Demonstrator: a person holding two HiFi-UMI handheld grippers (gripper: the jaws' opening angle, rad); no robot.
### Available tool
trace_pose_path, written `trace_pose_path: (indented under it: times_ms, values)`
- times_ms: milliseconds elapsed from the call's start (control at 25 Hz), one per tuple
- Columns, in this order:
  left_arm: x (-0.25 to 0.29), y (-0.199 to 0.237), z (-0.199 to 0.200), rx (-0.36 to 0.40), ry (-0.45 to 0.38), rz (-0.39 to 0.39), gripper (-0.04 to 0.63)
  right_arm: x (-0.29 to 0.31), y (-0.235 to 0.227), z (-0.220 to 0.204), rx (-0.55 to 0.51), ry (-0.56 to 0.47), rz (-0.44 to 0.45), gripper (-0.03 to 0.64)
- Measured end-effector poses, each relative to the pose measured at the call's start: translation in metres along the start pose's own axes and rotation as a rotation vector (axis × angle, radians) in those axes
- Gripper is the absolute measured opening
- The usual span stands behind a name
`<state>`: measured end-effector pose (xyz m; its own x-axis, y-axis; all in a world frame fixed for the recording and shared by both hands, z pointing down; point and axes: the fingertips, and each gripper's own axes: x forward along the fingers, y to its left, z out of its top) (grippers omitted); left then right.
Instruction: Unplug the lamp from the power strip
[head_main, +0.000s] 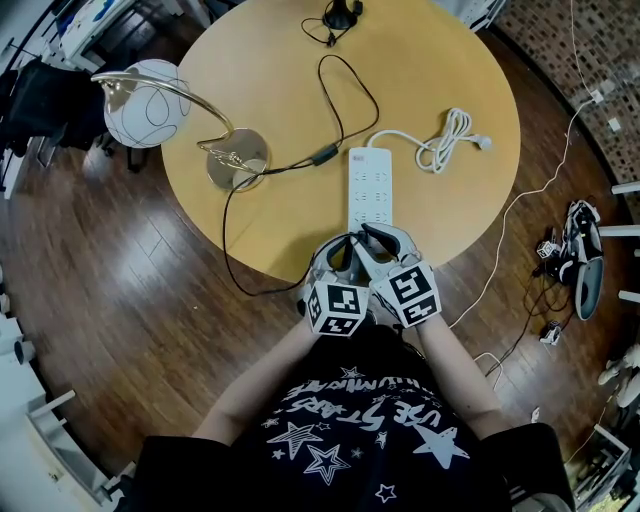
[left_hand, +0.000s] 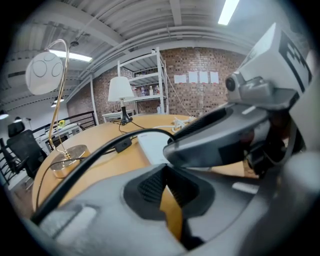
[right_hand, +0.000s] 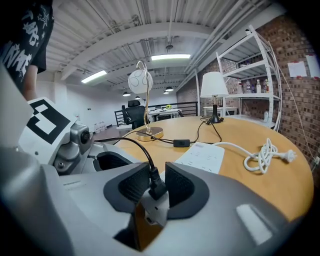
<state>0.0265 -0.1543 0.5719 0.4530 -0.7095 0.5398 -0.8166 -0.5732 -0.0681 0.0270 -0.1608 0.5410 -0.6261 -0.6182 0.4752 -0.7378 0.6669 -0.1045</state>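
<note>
plug gripped, pull not yet made

the pull-out step looks to be in hand. the right claw (right_hand: 156, 173) is closed to a narrow gap on the black plug (right_hand: 154, 188), with a pad against each side. the plug appears still seated at the near end of the power strip (head_main: 370, 185). the next move calls for a straight pull away from the strip. the left claw (left_hand: 165, 172), just left of that end, has its tips together and holds nothing. the cord (right_hand: 131, 141) leads away to the lamp (head_main: 145, 100), which stands on the counter (head_main: 280, 60) well left of the strip.
</note>
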Motion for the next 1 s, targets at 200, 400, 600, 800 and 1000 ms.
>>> trace_pose_path:
  times_ms: [200,400,600,800,1000]
  values:
    - [0.000,0.001,0.000,-0.006,-0.013,-0.001,0.003,0.002,0.004,0.006,-0.019,-0.019,0.005,0.091]
    - [-0.001,0.001,0.000,-0.010,-0.026,-0.009,0.003,0.003,0.008,0.010,-0.045,-0.037,0.013,0.061]
    - [-0.002,0.001,0.000,-0.002,-0.030,-0.008,0.003,0.001,0.010,0.011,-0.105,-0.042,0.002,0.052]
    - [-0.002,0.001,0.000,-0.032,-0.024,-0.015,0.003,-0.002,0.010,0.012,-0.117,-0.069,-0.008,0.051]
    - [-0.003,0.003,0.000,-0.057,-0.032,-0.023,0.003,-0.003,0.011,0.014,-0.114,-0.093,0.004,0.051]
